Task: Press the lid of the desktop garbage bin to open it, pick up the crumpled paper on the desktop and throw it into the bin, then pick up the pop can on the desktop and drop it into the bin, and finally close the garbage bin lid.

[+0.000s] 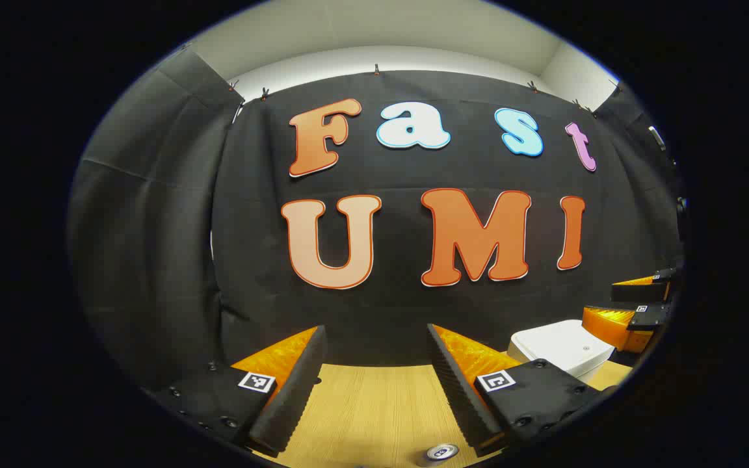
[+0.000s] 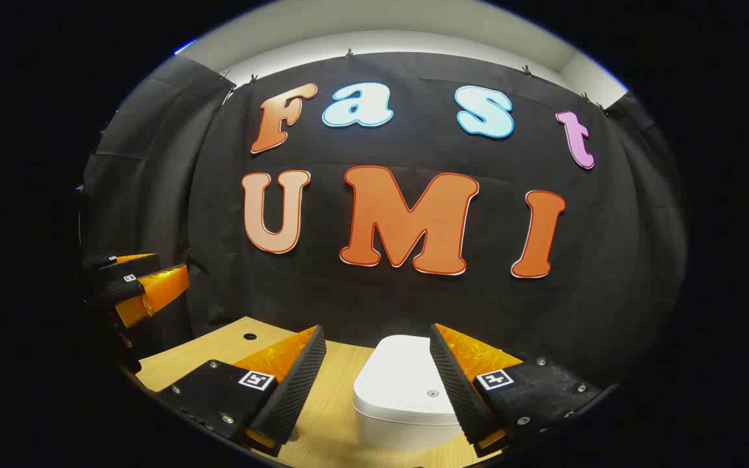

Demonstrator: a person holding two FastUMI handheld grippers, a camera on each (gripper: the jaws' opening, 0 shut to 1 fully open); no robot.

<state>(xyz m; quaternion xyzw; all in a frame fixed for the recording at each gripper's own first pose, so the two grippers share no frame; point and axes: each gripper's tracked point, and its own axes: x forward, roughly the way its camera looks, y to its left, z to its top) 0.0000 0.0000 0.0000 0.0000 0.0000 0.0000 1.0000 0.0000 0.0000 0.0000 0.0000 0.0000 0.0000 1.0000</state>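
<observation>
The white garbage bin (image 2: pixel 407 390) stands on the wooden desktop with its lid down, a small red dot near the lid's front. My right gripper (image 2: pixel 378 380) hovers open above it, its fingers either side of the lid without touching. In the left gripper view the bin (image 1: pixel 563 348) sits at the right, and the right gripper (image 1: pixel 638 309) hangs over it. My left gripper (image 1: pixel 374 383) is open above bare desktop (image 1: pixel 374 409). The pop can (image 1: pixel 439 453) shows its top at the bottom edge, just below the left gripper's fingers.
The black cloth wall closes the desk's far side close behind the bin. A small round hole (image 2: pixel 249 337) lies in the desktop (image 2: pixel 218 351) at the left in the right gripper view, where the left gripper (image 2: pixel 134 286) also hangs.
</observation>
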